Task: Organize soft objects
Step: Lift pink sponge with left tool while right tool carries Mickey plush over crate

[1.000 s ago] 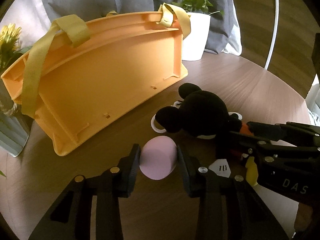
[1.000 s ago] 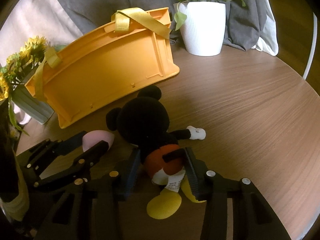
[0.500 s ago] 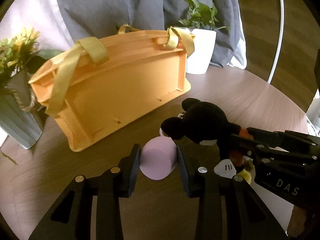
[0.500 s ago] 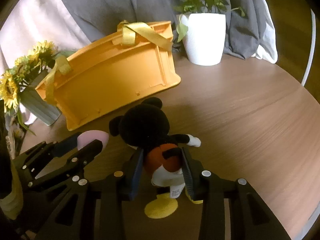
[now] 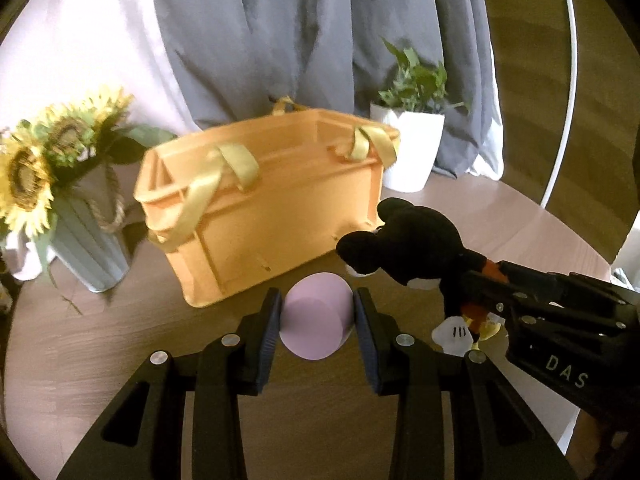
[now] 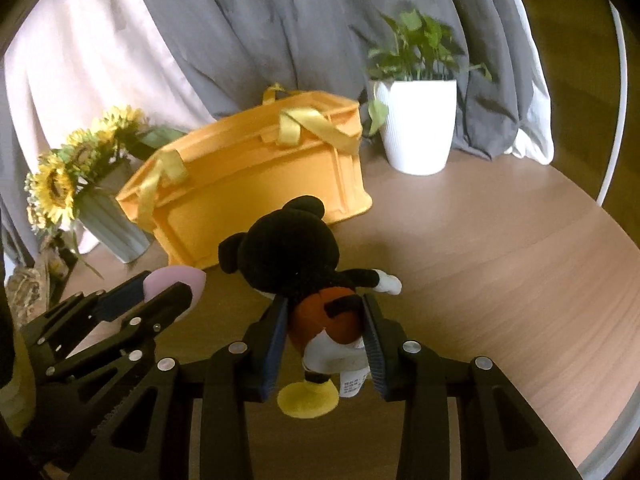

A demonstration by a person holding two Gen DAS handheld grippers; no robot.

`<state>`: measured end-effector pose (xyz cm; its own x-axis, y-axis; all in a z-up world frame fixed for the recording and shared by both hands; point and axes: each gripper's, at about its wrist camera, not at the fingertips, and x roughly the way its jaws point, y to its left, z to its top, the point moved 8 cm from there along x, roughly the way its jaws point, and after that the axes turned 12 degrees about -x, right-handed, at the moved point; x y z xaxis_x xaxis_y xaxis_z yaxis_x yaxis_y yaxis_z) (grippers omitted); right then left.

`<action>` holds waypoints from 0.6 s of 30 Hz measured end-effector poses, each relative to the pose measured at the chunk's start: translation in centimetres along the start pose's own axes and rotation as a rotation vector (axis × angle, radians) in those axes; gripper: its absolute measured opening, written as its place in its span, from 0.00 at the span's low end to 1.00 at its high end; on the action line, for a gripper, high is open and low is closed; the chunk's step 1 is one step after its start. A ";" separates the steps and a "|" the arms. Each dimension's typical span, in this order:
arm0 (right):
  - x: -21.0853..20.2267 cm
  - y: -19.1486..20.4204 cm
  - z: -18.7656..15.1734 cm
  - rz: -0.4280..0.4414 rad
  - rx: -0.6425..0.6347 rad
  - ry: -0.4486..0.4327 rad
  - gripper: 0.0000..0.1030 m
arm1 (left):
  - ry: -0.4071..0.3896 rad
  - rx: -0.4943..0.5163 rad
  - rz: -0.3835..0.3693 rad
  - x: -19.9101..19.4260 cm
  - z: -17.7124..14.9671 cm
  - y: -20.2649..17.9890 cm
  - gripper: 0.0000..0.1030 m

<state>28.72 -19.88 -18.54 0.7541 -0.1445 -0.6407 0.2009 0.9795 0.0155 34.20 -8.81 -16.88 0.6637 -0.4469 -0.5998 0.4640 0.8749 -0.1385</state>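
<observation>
My left gripper (image 5: 316,312) is shut on a soft pink object (image 5: 314,322), held above the table; it also shows in the right wrist view (image 6: 176,280). My right gripper (image 6: 325,320) is shut on the orange body of a black mouse plush (image 6: 288,256), lifted off the table; the plush also shows in the left wrist view (image 5: 412,248), to the right of the pink object. An orange basket (image 5: 272,208) with yellow straps stands ahead of both grippers, also in the right wrist view (image 6: 256,184).
A vase of sunflowers (image 5: 52,184) stands left of the basket, also in the right wrist view (image 6: 80,184). A white potted plant (image 6: 420,124) stands to its right, in front of grey curtains. The round wooden table's edge (image 6: 600,216) curves at the right.
Both grippers have risen with their objects, lifting the pink object and the plush off the table. The basket now shows lower and farther, with its rim in view.
</observation>
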 end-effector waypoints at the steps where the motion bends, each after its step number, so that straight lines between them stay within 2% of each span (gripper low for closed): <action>1: -0.4 0.0 0.3 0.002 -0.004 -0.009 0.36 | -0.011 -0.003 0.008 -0.5 0.3 0.0 0.35; 18: -4.6 0.6 6.6 0.067 -0.085 -0.161 0.36 | -0.178 -0.078 0.110 -5.9 5.9 0.2 0.35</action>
<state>29.50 -19.55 -10.58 0.8556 -0.0925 -0.5094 0.0986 0.9950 -0.0150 33.78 -7.11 -8.71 0.8043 -0.3678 -0.4667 0.3408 0.9289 -0.1447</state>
